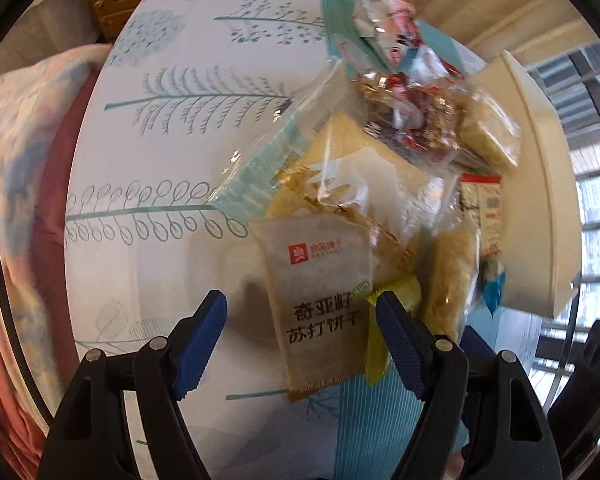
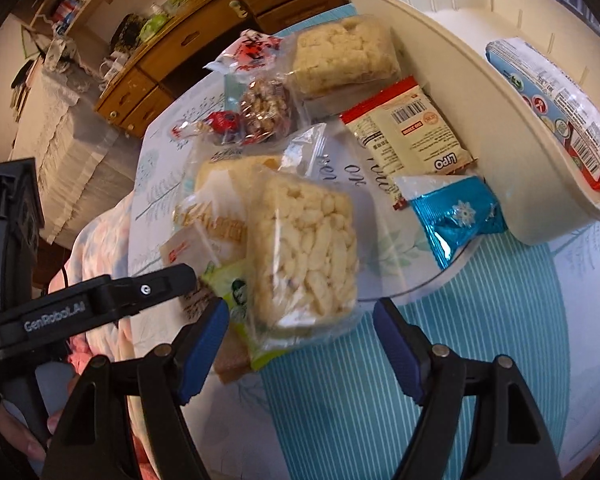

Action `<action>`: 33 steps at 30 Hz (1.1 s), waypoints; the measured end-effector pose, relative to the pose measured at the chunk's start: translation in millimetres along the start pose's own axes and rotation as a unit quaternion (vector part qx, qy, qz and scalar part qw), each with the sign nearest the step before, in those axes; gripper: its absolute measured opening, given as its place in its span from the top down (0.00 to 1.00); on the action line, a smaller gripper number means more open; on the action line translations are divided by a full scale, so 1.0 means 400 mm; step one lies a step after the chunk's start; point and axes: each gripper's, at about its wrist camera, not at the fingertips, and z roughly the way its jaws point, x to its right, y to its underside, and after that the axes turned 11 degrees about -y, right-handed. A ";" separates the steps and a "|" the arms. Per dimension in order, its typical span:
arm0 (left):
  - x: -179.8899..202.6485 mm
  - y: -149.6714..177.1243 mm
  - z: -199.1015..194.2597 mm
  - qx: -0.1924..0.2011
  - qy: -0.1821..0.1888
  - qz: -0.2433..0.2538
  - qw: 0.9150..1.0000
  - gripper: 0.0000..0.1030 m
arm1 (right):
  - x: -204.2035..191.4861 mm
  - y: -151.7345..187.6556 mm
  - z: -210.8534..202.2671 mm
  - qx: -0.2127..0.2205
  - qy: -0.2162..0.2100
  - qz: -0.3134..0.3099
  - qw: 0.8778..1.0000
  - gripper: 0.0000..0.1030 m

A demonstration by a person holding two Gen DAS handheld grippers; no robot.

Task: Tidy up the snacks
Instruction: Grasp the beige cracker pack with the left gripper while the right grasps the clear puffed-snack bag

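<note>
Left gripper (image 1: 300, 344) hangs over the near end of the snack pile, fingers spread, nothing pinched; the cracker packet (image 1: 320, 308) lies flat between them on the tablecloth (image 1: 172, 152), likely the next pick. Packet reads 奇亚籽 苏打饼干, red logo on top. Behind it a clear-wrapped cake slice (image 1: 352, 168), then red candy wrappers (image 1: 416, 120), too crumpled to read. Snacks sit loose in a heap beside the white bin (image 1: 540, 184), probably dumped there for sorting into it. In the right wrist view the right gripper (image 2: 300, 344) is also spread and empty, lined up on the puffed rice bar (image 2: 304, 248), not touching it. Further right a cream packet (image 2: 408, 128) shows "LiPO" and a barcode, a blue foil packet (image 2: 456, 220) has a snowflake, no text readable. Bin already holds one blue-and-red packet (image 2: 556, 108); rest still outside. The other tool's arm at left reads "GenRobot.AI".
</note>
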 end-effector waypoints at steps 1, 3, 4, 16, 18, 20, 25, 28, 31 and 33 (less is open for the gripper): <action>0.003 0.000 0.005 -0.003 0.002 -0.008 1.000 0.26 | 0.004 -0.002 0.005 0.003 -0.002 0.002 1.000 0.27; 0.014 -0.003 0.011 -0.003 -0.004 -0.017 1.000 0.26 | 0.010 -0.006 0.018 0.006 0.000 0.003 1.000 0.27; 0.018 -0.004 0.013 -0.003 -0.007 -0.019 1.000 0.26 | 0.013 -0.008 0.023 0.007 0.002 0.004 1.000 0.27; 0.050 -0.031 0.088 -0.042 -0.024 -0.039 0.998 0.28 | 0.060 -0.047 0.049 0.006 -0.006 0.016 1.000 0.31; 0.056 -0.035 0.087 -0.048 -0.025 -0.040 0.998 0.34 | 0.059 -0.056 0.052 0.002 0.001 0.010 1.000 0.40; 0.063 -0.042 0.085 -0.053 -0.020 -0.043 0.997 0.40 | 0.059 -0.061 0.053 -0.004 0.009 0.005 1.000 0.42; 0.065 -0.053 0.092 -0.069 -0.006 -0.053 0.996 0.46 | 0.056 -0.068 0.056 -0.021 0.017 0.002 1.000 0.42; 0.068 -0.056 0.096 -0.078 -0.005 -0.054 0.995 0.47 | 0.054 -0.068 0.056 -0.029 0.024 0.003 0.999 0.42; 0.039 -0.034 0.099 -0.089 -0.008 -0.052 0.995 0.47 | 0.055 -0.066 0.056 -0.034 0.028 0.007 0.999 0.42; 0.029 -0.015 0.098 -0.096 -0.012 -0.052 0.994 0.48 | 0.054 -0.062 0.055 -0.038 0.034 0.010 0.999 0.42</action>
